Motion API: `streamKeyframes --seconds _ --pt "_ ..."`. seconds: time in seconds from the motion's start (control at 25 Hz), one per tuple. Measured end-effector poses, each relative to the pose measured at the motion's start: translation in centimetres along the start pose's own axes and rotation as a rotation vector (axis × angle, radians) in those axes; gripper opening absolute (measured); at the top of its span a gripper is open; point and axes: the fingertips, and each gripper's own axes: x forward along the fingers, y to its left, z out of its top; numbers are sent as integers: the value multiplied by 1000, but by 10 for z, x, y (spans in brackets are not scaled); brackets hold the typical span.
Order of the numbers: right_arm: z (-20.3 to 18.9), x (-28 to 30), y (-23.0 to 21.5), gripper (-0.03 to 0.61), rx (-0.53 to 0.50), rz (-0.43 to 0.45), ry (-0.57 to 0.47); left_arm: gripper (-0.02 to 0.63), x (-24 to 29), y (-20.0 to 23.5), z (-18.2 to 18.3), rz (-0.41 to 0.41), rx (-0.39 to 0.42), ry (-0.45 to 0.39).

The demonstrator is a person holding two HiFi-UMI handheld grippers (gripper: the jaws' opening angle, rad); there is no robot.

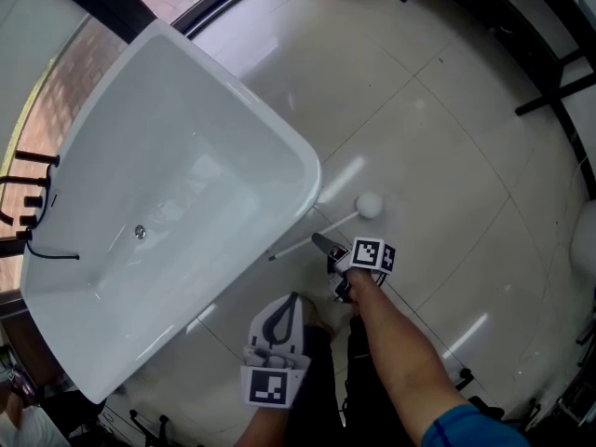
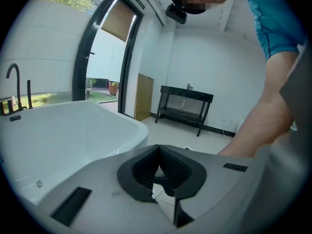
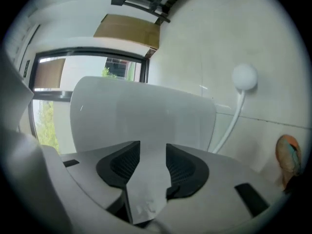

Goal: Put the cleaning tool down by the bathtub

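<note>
I note cleaning tool (image 1: 321,233) beside bathtub (image 1: 312,161) corner, open floor (image 1: 447,147) rightward; right gripper (image 1: 324,246) jaws apart, left gripper (image 1: 291,307) closed.

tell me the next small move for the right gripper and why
Probably draw the right gripper back and up, away from the cleaning tool. Its jaws stand apart with nothing between them, and the tool appears to lie on the floor with its handle end by the bathtub, so the placing looks done.
</note>
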Motion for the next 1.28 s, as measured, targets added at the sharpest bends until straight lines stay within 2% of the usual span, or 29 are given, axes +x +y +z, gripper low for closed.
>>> streamKeyframes --seconds 0.04,0.12,0.24,0.4,0.64,0.76,0.96,1.12,1.28 --pt "-1 -2 3 176 -34 0 10 -9 1 -1 -1 0 -4 5" --pt "-7 -13 7 112 -65 16 7 -9 2 -4 -2 -3 0 8" --pt "-18 -46 7 60 -98 27 -38 -9 6 -11 -2 -19 9 -3" --pt "-20 -100 25 -21 -256 10 -131 -9 13 -23 0 -54 12 2" --pt "-28 -161 101 -20 -528 50 -98 -9 8 -38 32 -74 44 6" --pt "-24 -193 143 -20 -636 49 -126 -9 -5 -43 53 -63 76 14" --pt "-19 -259 230 -20 -787 44 -249 -8 -32 -75 111 -67 128 10" --pt "-22 -321 303 -20 -926 14 -367 -6 -61 -115 156 -163 154 -33" --pt "-13 -397 370 -20 -1090 -80 -540 -6 -82 -155 191 -260 164 -52"
